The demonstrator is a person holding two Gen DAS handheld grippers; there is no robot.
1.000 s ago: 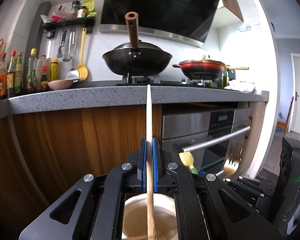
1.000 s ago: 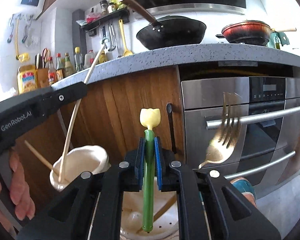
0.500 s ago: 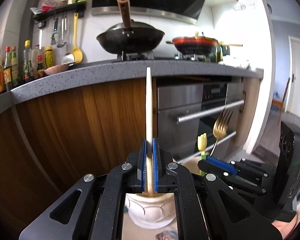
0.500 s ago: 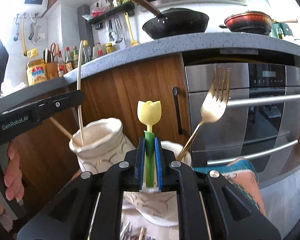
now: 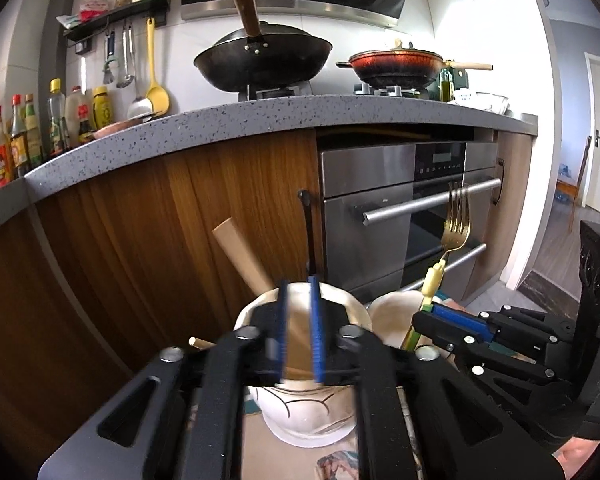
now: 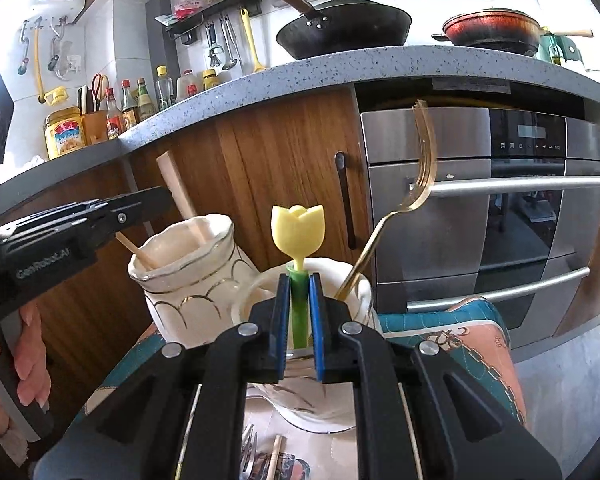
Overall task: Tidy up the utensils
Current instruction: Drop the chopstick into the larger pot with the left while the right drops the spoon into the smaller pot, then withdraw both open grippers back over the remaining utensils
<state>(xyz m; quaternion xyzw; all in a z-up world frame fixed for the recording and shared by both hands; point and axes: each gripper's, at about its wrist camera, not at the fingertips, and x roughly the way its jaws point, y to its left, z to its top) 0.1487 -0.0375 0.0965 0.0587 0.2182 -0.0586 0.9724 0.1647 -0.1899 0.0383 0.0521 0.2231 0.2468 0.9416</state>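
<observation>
My left gripper (image 5: 299, 330) is open over a white scalloped vase (image 5: 300, 416). A flat wooden stick (image 5: 242, 254) leans free in the vase, and a thin chopstick (image 5: 202, 343) sticks out at its left. My right gripper (image 6: 299, 322) has its jaws slightly apart around the green stem of a yellow tulip-topped utensil (image 6: 298, 232), which stands in a second white cup (image 6: 356, 292). A gold fork (image 6: 420, 168) leans in that cup. The left vase (image 6: 188, 276) stands just left of the cup in the right wrist view.
Both holders stand on a patterned teal and pink cloth (image 6: 460, 340). Loose utensils (image 6: 276, 456) lie in front of the cup. Behind are wooden cabinet doors (image 5: 180, 220), a steel oven (image 6: 500, 208) and a grey counter (image 5: 260, 116) with pans and bottles.
My left gripper has opened and let go of the wooden stick, which now leans in the vase. My right gripper's jaws have parted a little around the tulip utensil, which sits lower in the cup.
</observation>
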